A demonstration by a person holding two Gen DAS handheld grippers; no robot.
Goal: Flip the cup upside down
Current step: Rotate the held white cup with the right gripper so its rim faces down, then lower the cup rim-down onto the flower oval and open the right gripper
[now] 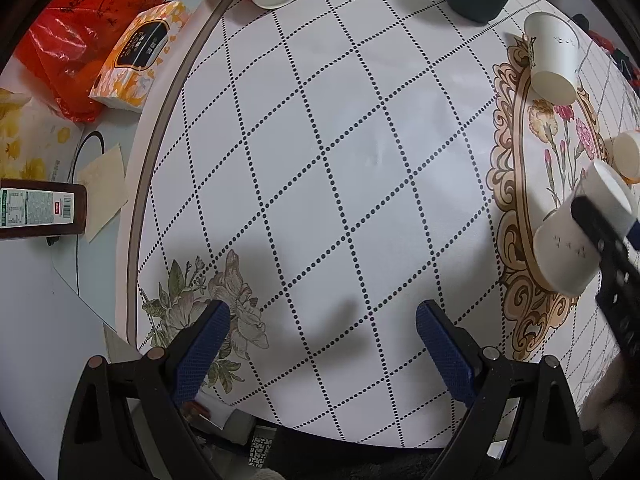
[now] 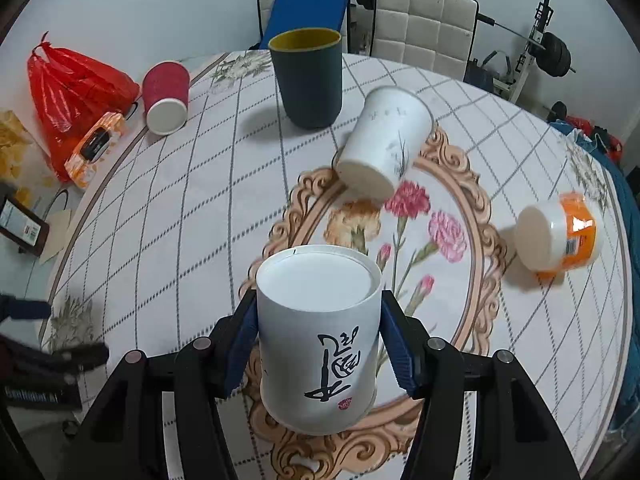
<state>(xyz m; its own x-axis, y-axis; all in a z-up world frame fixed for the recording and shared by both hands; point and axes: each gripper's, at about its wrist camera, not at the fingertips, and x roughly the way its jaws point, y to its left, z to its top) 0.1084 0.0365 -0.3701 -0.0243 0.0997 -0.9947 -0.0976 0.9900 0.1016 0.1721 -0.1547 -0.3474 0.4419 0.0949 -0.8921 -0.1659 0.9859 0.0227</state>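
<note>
A lived-in home room: a round desk under a dotted, flower-printed vinyl cloth, two white quilted dining chairs behind it, and a black barbell weight rack by the wall (a home gym corner). A crumpled red plastic shopping bag and an orange tissue box lie alongside.

I see a matt white paper cup pinched between textured blue rubbery pads on glossy black plastic arms. The tablecloth looks like smooth, faintly shiny vinyl. The red cup is ribbed paper; the red bag is crinkled glossy plastic.
</note>
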